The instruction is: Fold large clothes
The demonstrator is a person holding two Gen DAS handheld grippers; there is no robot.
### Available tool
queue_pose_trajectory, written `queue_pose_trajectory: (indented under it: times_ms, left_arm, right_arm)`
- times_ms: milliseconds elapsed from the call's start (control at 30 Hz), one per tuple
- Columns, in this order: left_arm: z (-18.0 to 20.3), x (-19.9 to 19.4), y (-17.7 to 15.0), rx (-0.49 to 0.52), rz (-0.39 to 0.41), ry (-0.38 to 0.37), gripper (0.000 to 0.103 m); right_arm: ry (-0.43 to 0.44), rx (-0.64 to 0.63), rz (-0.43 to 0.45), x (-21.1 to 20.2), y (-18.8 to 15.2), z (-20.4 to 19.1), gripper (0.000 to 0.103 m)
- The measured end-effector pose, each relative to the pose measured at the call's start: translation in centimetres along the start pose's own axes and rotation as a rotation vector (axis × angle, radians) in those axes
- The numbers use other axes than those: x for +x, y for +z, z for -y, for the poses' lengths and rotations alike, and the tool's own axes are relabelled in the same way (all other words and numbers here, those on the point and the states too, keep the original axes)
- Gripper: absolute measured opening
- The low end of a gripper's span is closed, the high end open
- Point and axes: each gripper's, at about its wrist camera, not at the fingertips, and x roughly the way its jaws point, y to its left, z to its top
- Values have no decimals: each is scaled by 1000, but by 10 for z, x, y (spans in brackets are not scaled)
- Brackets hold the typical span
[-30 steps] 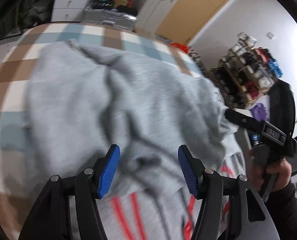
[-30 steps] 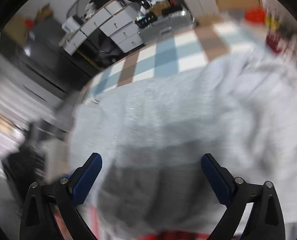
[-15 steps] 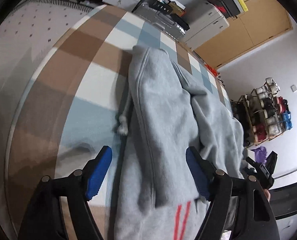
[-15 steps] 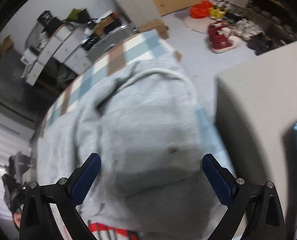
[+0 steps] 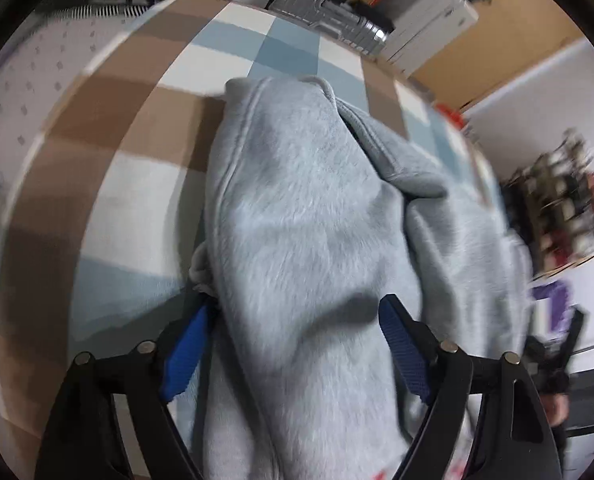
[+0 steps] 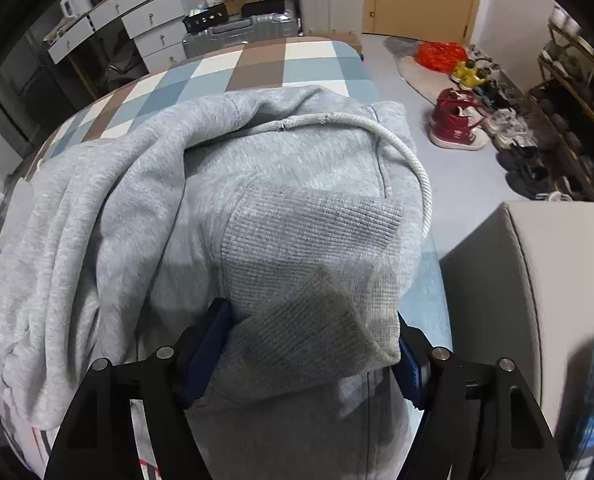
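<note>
A large grey hoodie (image 5: 309, 216) lies bunched on a checked bed cover (image 5: 109, 128). It also shows in the right wrist view (image 6: 225, 184), with a white drawstring (image 6: 377, 132) looped over it. My left gripper (image 5: 293, 344) has its blue pads wide apart, with a thick fold of the hoodie lying between them. My right gripper (image 6: 309, 344) also stands wide, with the hoodie's ribbed cuff (image 6: 317, 272) filling the gap between its pads. Whether either grips the cloth is unclear.
The checked cover (image 6: 257, 64) ends at the bed's far edge. Beyond stand white drawers (image 6: 137, 20) and a silver suitcase (image 6: 237, 32). Shoes (image 6: 457, 128) and a shoe rack (image 6: 577, 92) are on the floor to the right. A grey box (image 6: 537, 300) stands close right.
Both grippers have swung round and dropped lower onto the hoodie. Cloth now fills the gap between each pair of pads, where before the pads hung above it.
</note>
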Motion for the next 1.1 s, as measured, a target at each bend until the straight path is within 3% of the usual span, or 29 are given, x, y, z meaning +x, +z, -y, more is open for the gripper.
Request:
queue_pose_trajectory:
  times_ms: [167,533,833,967,1100]
  left_arm:
    - [22,13,21,73,-25,136,67]
    - [40,38,59,192,-56,255,67]
    - [44,44,79,202,-104,239,67]
    - [22,22,68,41,-101,126,67]
    - [-4,4,28,-81,-140,-10,67]
  right_arm:
    - [15,-13,11,6,14,-5,74]
    - [-15,-32,5,35,74,-17,74]
    - [-17,-33,30,53,113,-18,76]
    - [7,-58,47,50,109,-14,78]
    - [8,-59,104,22,87,-3,80]
